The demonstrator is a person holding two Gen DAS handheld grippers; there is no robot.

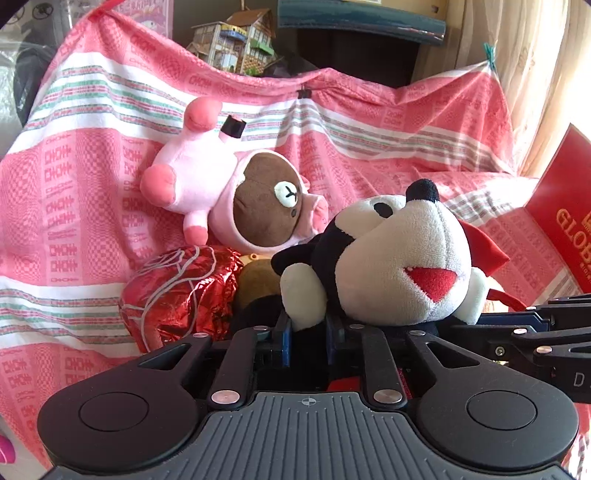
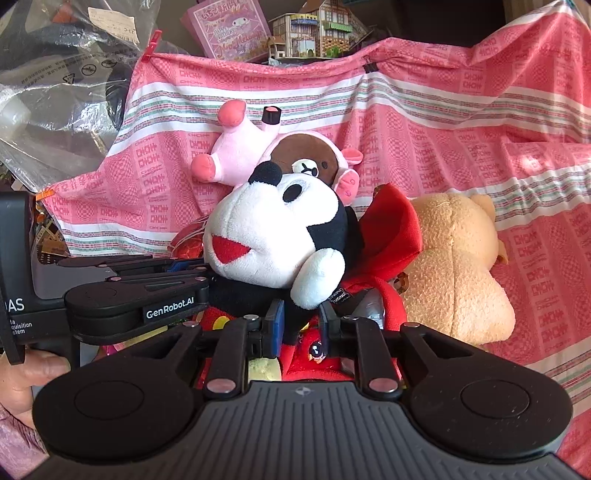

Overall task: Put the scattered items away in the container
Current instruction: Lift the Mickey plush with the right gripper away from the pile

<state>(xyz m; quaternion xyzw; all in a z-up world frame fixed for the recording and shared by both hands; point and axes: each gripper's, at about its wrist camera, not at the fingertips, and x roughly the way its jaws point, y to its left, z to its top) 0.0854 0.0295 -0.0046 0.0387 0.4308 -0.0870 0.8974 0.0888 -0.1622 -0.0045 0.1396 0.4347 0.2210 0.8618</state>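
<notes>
Two grippers clamp one black-and-white mouse plush [image 1: 391,254] lying on a pink striped cloth [image 1: 74,184]: the left gripper [image 1: 308,326] pinches its white paw and dark body, the right gripper [image 2: 301,319] its dark neck below a white paw. Behind it rests a pink-suited bear plush [image 1: 229,184]; beside it, a tan plush [image 2: 454,266].

Backdrop: a pink-and-white striped cloth [image 2: 443,122] draped and clipped over the surroundings.
Behind its upper edge stand a paper model house [image 2: 317,31] and a pink printed box [image 2: 232,27]; clear plastic bags [image 2: 62,74] lie left, a pale curtain [image 1: 517,74] hangs right in bright daylight.
</notes>
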